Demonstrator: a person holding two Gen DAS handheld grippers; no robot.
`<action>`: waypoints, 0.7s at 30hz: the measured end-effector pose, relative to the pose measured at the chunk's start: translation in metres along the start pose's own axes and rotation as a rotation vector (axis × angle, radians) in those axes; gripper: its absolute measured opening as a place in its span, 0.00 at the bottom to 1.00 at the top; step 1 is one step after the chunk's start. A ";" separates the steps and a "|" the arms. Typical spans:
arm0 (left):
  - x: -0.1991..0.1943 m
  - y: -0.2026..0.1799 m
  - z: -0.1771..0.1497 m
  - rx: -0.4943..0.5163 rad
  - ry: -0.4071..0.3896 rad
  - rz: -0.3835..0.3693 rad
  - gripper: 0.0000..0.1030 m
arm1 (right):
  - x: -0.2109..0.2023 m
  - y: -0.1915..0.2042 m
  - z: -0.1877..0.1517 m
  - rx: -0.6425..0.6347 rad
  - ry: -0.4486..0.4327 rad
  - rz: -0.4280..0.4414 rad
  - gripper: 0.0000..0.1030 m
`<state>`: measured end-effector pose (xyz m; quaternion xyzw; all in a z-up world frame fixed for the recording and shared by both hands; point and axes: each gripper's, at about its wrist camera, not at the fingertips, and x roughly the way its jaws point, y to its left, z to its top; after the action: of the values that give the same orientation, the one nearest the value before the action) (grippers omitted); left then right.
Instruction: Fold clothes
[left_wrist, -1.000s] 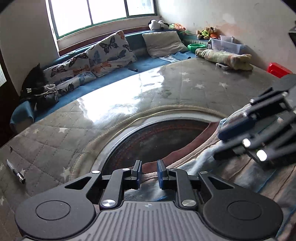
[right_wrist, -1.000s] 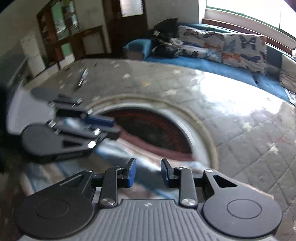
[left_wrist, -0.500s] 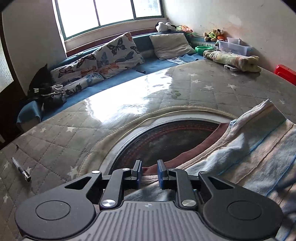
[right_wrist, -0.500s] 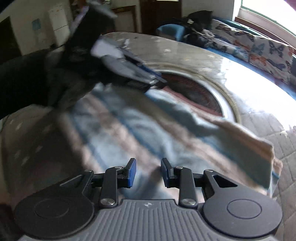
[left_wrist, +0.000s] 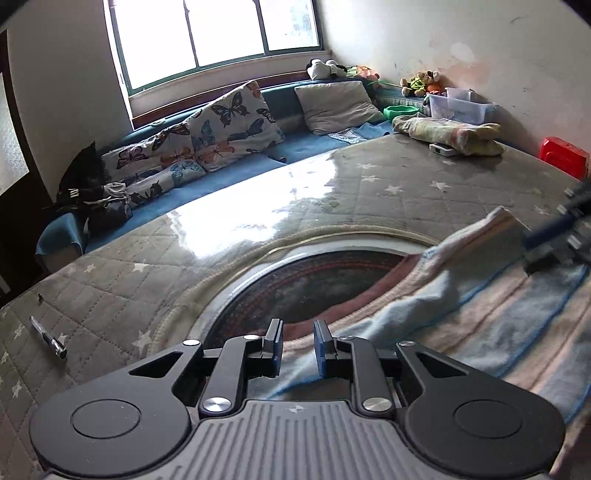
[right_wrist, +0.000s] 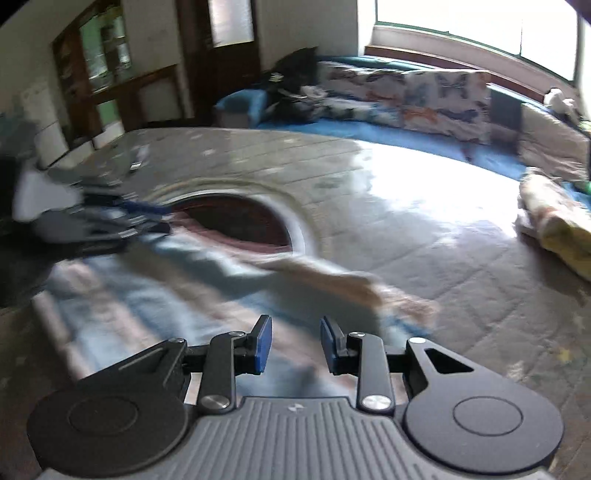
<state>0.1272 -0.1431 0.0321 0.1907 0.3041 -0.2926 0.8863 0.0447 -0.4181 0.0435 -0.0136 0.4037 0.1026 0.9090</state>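
Observation:
A striped blue, pink and cream garment (left_wrist: 461, 325) lies spread on the quilted star-patterned mat (left_wrist: 388, 192), and its dark red hem crosses a dark round patch (left_wrist: 314, 280). My left gripper (left_wrist: 297, 347) hovers over the hem, its blue pads a small gap apart with cloth showing below them. My right gripper (right_wrist: 295, 349) is open above the blurred garment (right_wrist: 166, 295), close to its far corner. In the left wrist view the right gripper (left_wrist: 532, 247) is at the right edge, by that corner. The right wrist view has the left gripper (right_wrist: 155, 218) blurred at the left.
A pen (left_wrist: 48, 338) lies on the mat to the left. Butterfly pillows (left_wrist: 229, 129) line the blue bench under the window. A rolled towel (left_wrist: 454, 134), a clear bin (left_wrist: 458, 107) and a red box (left_wrist: 563, 157) sit at the far right.
The right gripper has swept rightward along the garment to its far corner, and its view now takes in more of the mat. The left gripper has stayed over the hem.

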 end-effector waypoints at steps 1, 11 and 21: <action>-0.001 0.000 -0.002 0.003 0.002 0.004 0.21 | 0.004 -0.010 0.000 0.035 0.002 -0.026 0.28; -0.004 0.021 -0.007 -0.045 0.010 0.066 0.23 | 0.002 -0.056 -0.002 0.197 -0.051 -0.066 0.28; -0.001 0.035 -0.019 -0.074 0.040 0.099 0.28 | 0.005 -0.020 -0.010 0.125 -0.066 -0.034 0.27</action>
<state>0.1407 -0.1063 0.0243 0.1784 0.3224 -0.2332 0.8999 0.0444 -0.4376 0.0314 0.0394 0.3790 0.0620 0.9225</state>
